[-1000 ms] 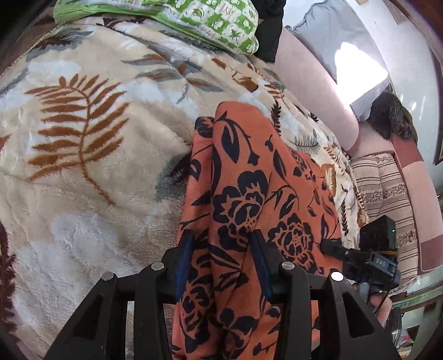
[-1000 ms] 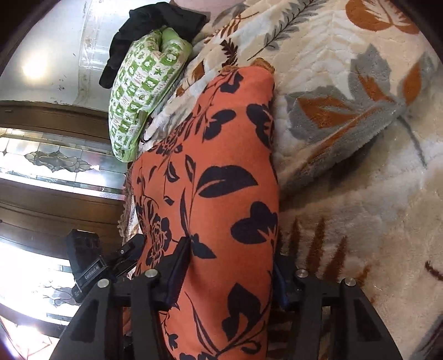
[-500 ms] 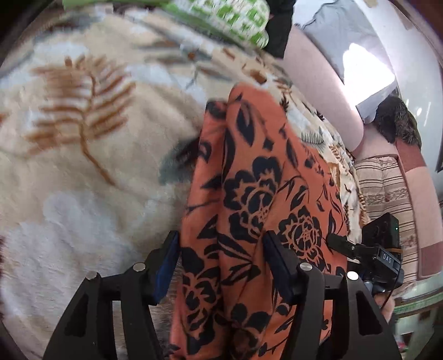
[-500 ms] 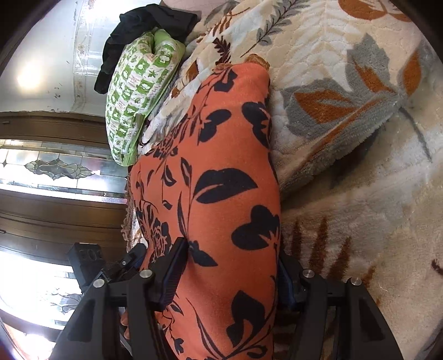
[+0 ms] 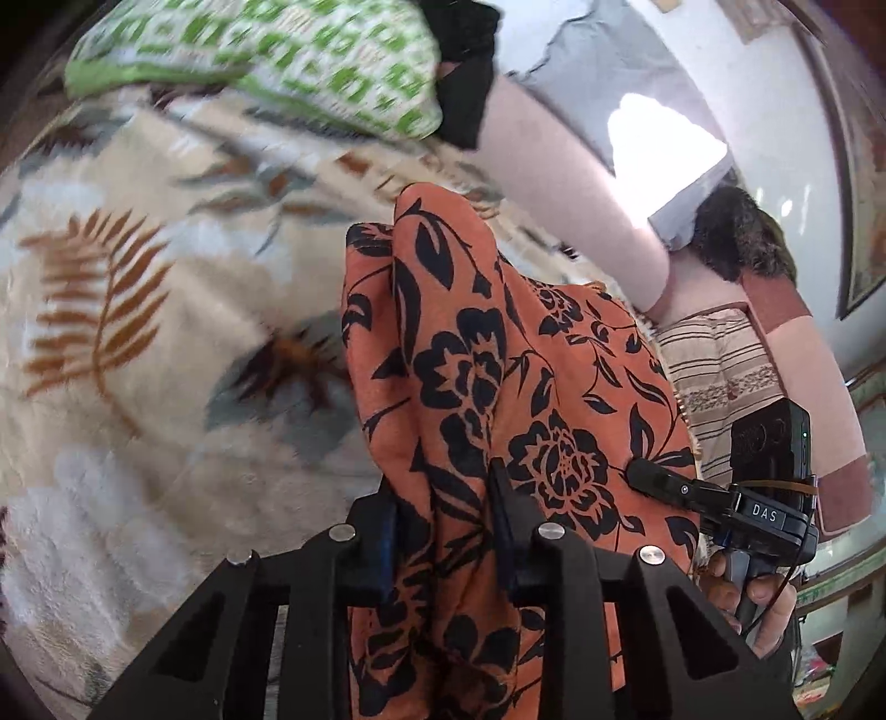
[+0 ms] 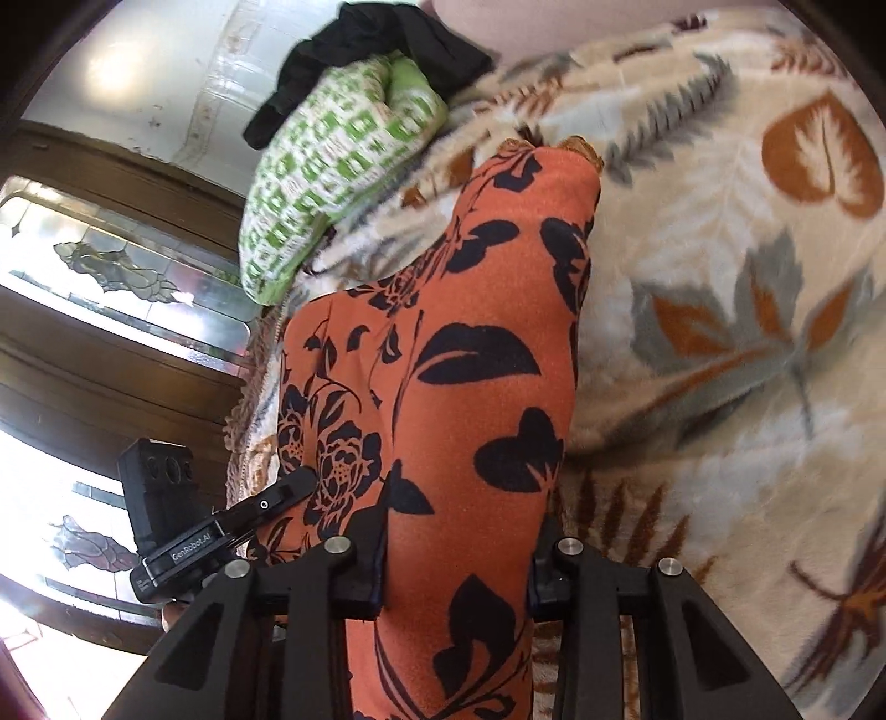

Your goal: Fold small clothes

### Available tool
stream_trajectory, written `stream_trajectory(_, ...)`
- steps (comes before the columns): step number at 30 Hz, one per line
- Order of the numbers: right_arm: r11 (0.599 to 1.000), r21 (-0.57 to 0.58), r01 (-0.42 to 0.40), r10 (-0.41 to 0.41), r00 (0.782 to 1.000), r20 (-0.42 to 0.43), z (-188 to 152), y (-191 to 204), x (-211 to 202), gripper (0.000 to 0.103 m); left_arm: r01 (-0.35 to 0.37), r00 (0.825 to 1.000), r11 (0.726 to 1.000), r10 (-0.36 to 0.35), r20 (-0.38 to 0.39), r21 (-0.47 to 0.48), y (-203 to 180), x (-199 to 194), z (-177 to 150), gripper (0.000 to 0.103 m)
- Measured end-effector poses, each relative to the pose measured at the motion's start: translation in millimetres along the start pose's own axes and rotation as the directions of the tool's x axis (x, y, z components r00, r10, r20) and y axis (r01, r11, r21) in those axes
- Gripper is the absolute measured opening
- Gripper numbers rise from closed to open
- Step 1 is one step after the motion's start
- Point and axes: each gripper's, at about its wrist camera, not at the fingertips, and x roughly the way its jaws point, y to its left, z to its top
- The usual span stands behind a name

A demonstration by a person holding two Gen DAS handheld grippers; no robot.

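The orange cloth with black flower print (image 5: 498, 387) hangs lifted off the cream fleece blanket with brown leaves (image 5: 138, 332), its far end near the green-and-white checked bundle (image 5: 288, 55). The left gripper (image 5: 443, 531) pinches a bunched edge; the right gripper (image 6: 459, 554) is clamped on a wider band of the cloth. If either grip holds only one layer, I'd expect the fold to slip crooked, or the trailing end could drag on the blanket's pile.

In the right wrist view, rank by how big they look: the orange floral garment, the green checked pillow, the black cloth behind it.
1. Orange garment with black floral print, though nearness to the camera inflates it.
2. Green-and-white checked pillow.
3. Crumpled black cloth, partly hidden by the pillow.
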Motion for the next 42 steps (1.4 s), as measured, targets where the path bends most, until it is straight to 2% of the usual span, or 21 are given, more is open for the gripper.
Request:
stream_trajectory(4, 0.999, -0.041, 0.006, -0.003, 0.998, 0.063, 25, -5, -49, 0.036, 0.019, 1.000, 0.997, -0.020, 0.021, 0.070, -49, 10, 19, 0.029)
stream_trajectory(10, 0.999, -0.022, 0.030, -0.027, 0.992, 0.120, 54, -47, -89, 0.036, 0.008, 1.000, 0.992, -0.007, -0.006, 0.128, -94, 60, 35, 0.030)
stream_trajectory(14, 0.999, 0.036, 0.020, -0.024, 0.994, 0.111, 58, -84, -81, 0.036, -0.025, 0.998, 0.991, 0.031, -0.045, 0.135, -97, 98, 32, 0.030)
stream_trajectory(18, 0.994, 0.103, 0.033, -0.039, 0.997, 0.060, 54, -133, -48, 0.038, -0.128, 0.983, 0.982, 0.145, -0.115, 0.141, -82, 147, 18, 0.033)
stream_trajectory(19, 0.991, 0.122, 0.059, -0.063, 0.997, 0.033, 52, -145, -35, 0.043, -0.144, 0.980, 0.980, 0.161, -0.119, 0.134, -77, 155, 14, 0.040)
stream_trajectory(20, 0.985, 0.148, 0.094, -0.098, 0.995, 0.018, 48, -155, -28, 0.053, -0.144, 0.982, 0.980, 0.159, -0.105, 0.134, -76, 154, 11, 0.042)
stream_trajectory(21, 0.981, 0.170, 0.098, -0.104, 0.994, 0.031, 45, -161, -27, 0.058, -0.153, 0.982, 0.978, 0.167, -0.086, 0.144, -77, 150, 11, 0.044)
stream_trajectory(23, 0.982, 0.161, 0.098, -0.111, 0.991, 0.078, 41, -157, -37, 0.061, -0.172, 0.980, 0.968, 0.187, -0.069, 0.182, -85, 139, 11, 0.044)
stream_trajectory(25, 0.976, 0.122, 0.181, -0.195, 0.974, 0.113, 41, -146, -54, 0.061, -0.200, 0.977, 0.956, 0.212, -0.034, 0.214, -92, 123, 10, 0.044)
stream_trajectory(27, 0.965, 0.103, 0.239, -0.255, 0.950, 0.182, 41, -131, -75, 0.061, -0.233, 0.971, 0.943, 0.238, 0.011, 0.237, -95, 111, 9, 0.045)
stream_trajectory(28, 0.966, 0.092, 0.240, -0.254, 0.944, 0.209, 39, -123, -83, 0.061, -0.250, 0.968, 0.938, 0.250, 0.028, 0.242, -98, 105, 8, 0.046)
stream_trajectory(30, 0.979, 0.060, 0.193, -0.202, 0.946, 0.252, 35, -107, -89, 0.062, -0.263, 0.964, 0.932, 0.261, 0.043, 0.250, -99, 101, 3, 0.050)
stream_trajectory(31, 0.984, 0.037, 0.173, -0.177, 0.952, 0.251, 34, -100, -85, 0.065, -0.283, 0.959, 0.923, 0.281, 0.046, 0.260, -99, 101, -2, 0.050)
stream_trajectory(33, 0.987, 0.002, 0.160, -0.157, 0.965, 0.212, 27, -92, -69, 0.066, -0.348, 0.935, 0.896, 0.352, 0.036, 0.276, -97, 112, -10, 0.051)
stream_trajectory(35, 0.983, 0.007, 0.185, -0.184, 0.969, 0.165, 23, -93, -47, 0.067, -0.378, 0.921, 0.886, 0.389, 0.013, 0.268, -92, 121, -14, 0.056)
stream_trajectory(38, 0.964, 0.009, 0.265, -0.264, 0.952, 0.156, 26, -90, -34, 0.066, -0.412, 0.909, 0.875, 0.415, 0.043, 0.256, -100, 109, -17, 0.056)
stream_trajectory(40, 0.959, -0.003, 0.283, -0.278, 0.945, 0.176, 28, -72, -45, 0.067, -0.415, 0.908, 0.868, 0.411, 0.076, 0.274, -109, 93, -19, 0.056)
stream_trajectory(42, 0.950, -0.048, 0.309, -0.292, 0.931, 0.220, 20, -55, -62, 0.067, -0.434, 0.901, 0.857, 0.419, 0.116, 0.278, -119, 75, -23, 0.057)
